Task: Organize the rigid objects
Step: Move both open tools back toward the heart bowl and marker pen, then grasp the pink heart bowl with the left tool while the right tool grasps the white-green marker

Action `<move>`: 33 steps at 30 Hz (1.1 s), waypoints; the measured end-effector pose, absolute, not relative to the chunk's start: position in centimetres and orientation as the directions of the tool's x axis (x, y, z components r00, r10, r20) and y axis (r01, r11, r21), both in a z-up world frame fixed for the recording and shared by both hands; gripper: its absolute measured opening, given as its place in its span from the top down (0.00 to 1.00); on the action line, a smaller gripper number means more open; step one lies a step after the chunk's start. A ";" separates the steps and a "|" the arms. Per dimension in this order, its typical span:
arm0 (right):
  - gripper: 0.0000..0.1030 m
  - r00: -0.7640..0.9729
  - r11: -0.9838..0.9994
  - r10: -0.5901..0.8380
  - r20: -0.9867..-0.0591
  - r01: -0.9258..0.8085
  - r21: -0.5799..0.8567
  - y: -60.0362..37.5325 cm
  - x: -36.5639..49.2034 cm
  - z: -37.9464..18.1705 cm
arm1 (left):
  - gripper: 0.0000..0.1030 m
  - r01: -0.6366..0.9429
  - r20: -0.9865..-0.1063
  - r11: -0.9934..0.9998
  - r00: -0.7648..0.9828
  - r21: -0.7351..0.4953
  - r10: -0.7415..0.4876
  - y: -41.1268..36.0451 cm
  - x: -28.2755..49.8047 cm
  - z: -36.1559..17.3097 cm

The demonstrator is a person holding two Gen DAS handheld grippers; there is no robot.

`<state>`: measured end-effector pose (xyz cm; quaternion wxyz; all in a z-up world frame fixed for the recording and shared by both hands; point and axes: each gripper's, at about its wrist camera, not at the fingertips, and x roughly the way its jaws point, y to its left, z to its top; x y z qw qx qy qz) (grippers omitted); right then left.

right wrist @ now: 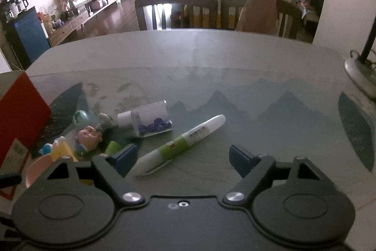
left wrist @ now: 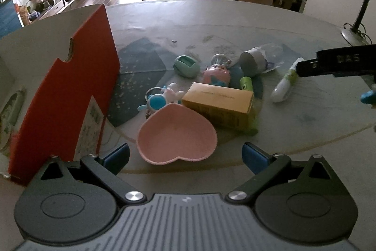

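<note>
Plainly, both grippers' fingers (left wrist: pixel 116 155) gape empty near a white-and-green pen (right wrist: pixel 181 144).

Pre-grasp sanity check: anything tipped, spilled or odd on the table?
Nothing spilled or broken. The clear bottle lies on its side, purple pieces pooled inside, cap on. The white-green pen lies loose, apart from the toy cluster beside the red box.

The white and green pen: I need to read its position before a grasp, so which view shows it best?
The right wrist view: the pen lies whole on the table, just ahead of the open right gripper. In the left wrist view the pen is small, far right, its top end covered by the right gripper's black finger.
</note>
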<state>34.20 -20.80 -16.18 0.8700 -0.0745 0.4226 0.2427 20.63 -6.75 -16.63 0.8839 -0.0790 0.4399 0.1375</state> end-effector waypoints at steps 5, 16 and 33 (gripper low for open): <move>0.24 0.495 0.909 0.316 -0.809 -0.402 0.109 -20.1 36.6 -17.7 | 0.01 -0.313 -0.807 0.950 0.562 -0.003 0.183 -6.7 21.3 -17.1; 0.42 0.462 0.916 0.290 -0.838 -0.389 0.102 -19.3 37.4 -19.3 | 0.19 -0.344 -0.822 0.939 0.534 0.000 0.196 -5.5 22.0 -17.9; 0.81 0.452 0.895 0.320 -0.832 -0.433 0.109 -21.1 34.8 -18.4 | 0.24 -0.329 -0.821 0.944 0.537 0.007 0.193 -5.8 21.8 -17.7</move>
